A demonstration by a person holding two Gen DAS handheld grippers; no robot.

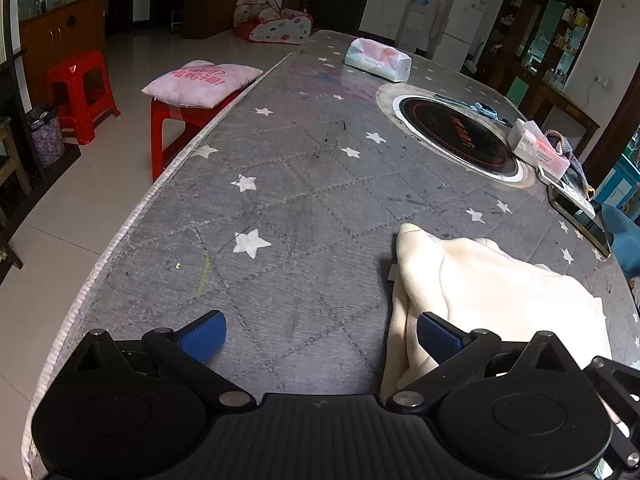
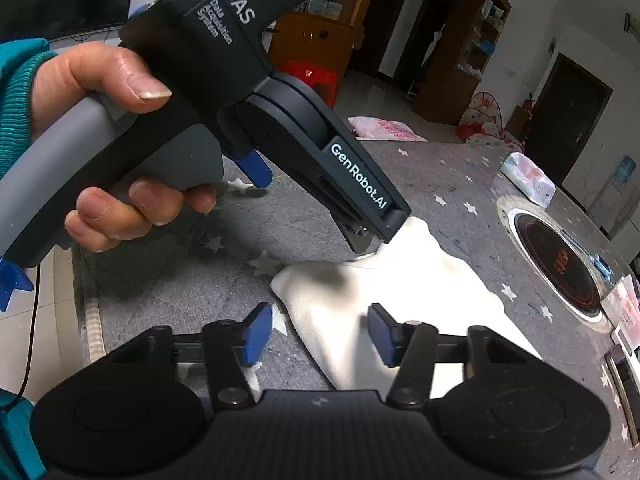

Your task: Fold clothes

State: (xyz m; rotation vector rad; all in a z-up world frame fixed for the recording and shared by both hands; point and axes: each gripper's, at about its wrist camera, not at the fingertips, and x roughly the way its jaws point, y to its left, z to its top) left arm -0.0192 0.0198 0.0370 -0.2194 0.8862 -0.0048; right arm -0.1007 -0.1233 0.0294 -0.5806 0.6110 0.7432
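A cream garment (image 1: pixel 492 292) lies folded on the grey star-patterned table cover (image 1: pixel 288 208), at the right in the left wrist view. My left gripper (image 1: pixel 320 334) is open wide and empty, its right pad resting at the garment's left edge. In the right wrist view the garment (image 2: pixel 384 292) lies ahead, and the left gripper's body (image 2: pixel 320 152), held in a hand, has its tip down at the garment's far corner. My right gripper (image 2: pixel 320 334) is open and empty just above the garment's near part.
A round black induction hob (image 1: pixel 452 136) is set in the table beyond the garment. Tissue packs (image 1: pixel 378 60) and boxes (image 1: pixel 540 148) lie near it, a phone (image 1: pixel 580 216) at the right edge. Red stools (image 1: pixel 80 92) and a pink cushion (image 1: pixel 200 84) stand left of the table.
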